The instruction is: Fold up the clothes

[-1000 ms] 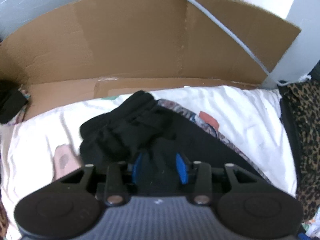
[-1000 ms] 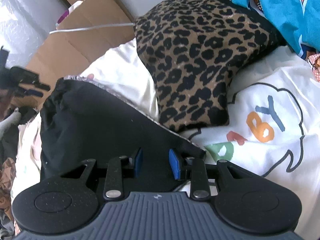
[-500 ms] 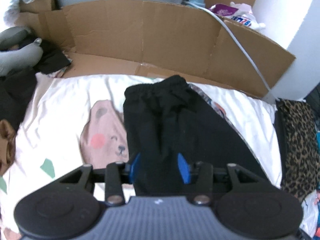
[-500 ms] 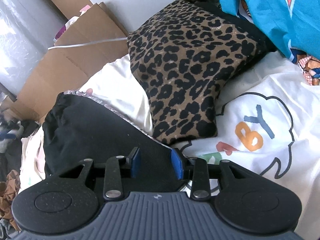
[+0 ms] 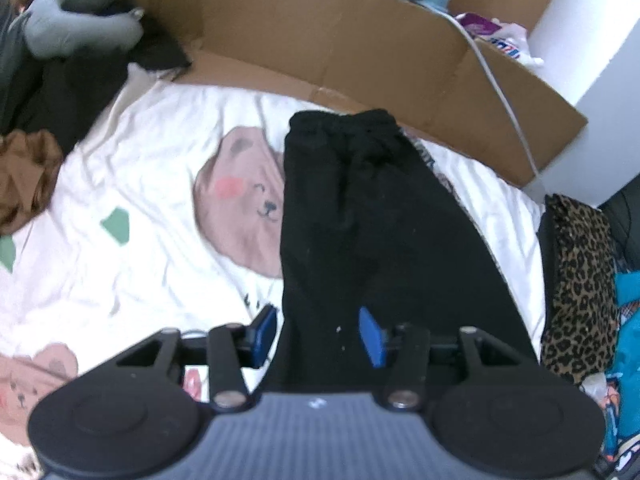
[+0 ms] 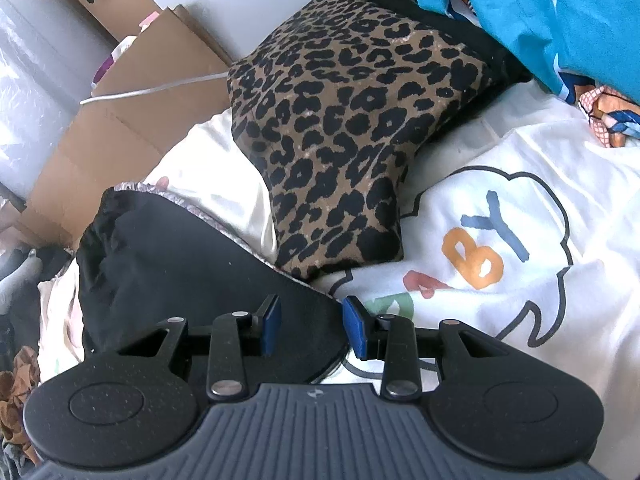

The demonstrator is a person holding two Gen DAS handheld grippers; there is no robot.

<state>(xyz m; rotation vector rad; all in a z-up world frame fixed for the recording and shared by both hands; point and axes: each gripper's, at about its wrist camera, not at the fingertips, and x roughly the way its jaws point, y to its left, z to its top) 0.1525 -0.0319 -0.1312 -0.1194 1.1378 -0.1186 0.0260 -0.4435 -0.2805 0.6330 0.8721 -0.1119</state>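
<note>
A pair of black trousers [image 5: 360, 220] lies stretched lengthwise on the white printed bedsheet [image 5: 132, 168], waistband toward the cardboard. It also shows in the right wrist view [image 6: 180, 264], lying on a patterned cloth edge. My left gripper [image 5: 318, 334] is open, its blue pads either side of the near end of the trousers. My right gripper [image 6: 310, 322] is open, its pads over the near edge of the trousers and not closed on them.
A cardboard sheet [image 5: 360, 52] stands along the far edge with a white cable [image 5: 504, 92] over it. A leopard-print cushion [image 6: 352, 128] lies right of the trousers. Dark and brown clothes [image 5: 28, 168] are piled at left. Blue fabric [image 6: 540, 8] lies at far right.
The bunched trousers have been pulled out flat and straight. My left gripper has drawn back toward me and opened wider. My right gripper has opened and moved back a little.
</note>
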